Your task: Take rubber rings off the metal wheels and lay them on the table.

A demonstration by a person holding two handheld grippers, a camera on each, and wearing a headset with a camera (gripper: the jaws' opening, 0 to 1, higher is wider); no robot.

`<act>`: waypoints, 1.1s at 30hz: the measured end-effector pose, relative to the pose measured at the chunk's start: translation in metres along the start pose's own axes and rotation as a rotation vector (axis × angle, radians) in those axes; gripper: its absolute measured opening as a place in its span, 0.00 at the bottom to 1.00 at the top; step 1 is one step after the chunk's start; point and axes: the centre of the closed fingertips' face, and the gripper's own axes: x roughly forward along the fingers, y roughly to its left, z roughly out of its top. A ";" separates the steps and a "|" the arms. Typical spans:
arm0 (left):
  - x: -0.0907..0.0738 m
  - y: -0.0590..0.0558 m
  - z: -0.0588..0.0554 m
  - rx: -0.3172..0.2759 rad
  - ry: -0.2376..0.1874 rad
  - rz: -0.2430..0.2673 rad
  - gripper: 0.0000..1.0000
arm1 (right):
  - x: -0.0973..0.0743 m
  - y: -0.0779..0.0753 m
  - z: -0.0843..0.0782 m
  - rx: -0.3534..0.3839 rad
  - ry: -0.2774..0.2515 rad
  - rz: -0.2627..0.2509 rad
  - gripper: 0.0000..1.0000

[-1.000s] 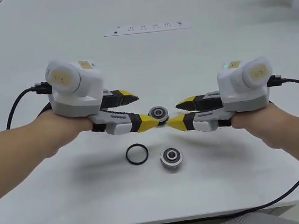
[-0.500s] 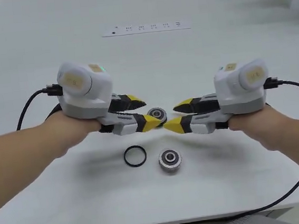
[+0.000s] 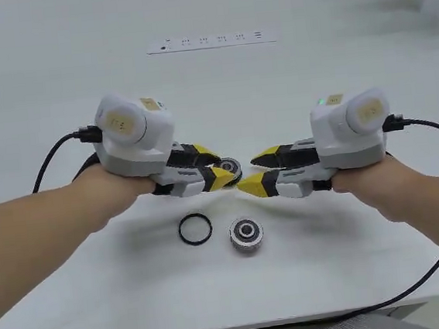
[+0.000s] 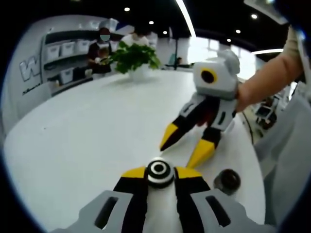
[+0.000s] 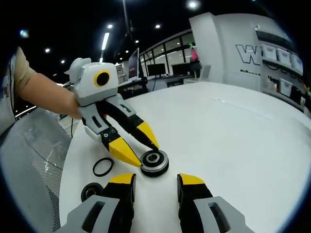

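Wide white table [image 3: 311,62], power strip [image 3: 210,40] at its far side, leafy potted plant [image 4: 133,56], shelves of bins [image 4: 63,53], ceiling spotlights [image 5: 193,5].

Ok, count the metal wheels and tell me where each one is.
2. One wheel is clamped in the left gripper above the table; the second wheel lies on the table beside a loose rubber ring.
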 end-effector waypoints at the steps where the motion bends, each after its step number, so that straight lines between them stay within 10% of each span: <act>1: 0.000 0.000 0.000 0.002 0.002 0.002 0.22 | 0.000 0.000 0.000 0.000 0.000 -0.001 0.32; 5: 0.002 0.000 -0.001 0.078 0.020 0.016 0.17 | 0.000 0.000 0.000 0.002 -0.002 -0.001 0.32; 33: 0.005 0.003 -0.001 0.047 0.018 0.041 0.14 | 0.016 0.003 0.007 -0.034 -0.017 -0.008 0.31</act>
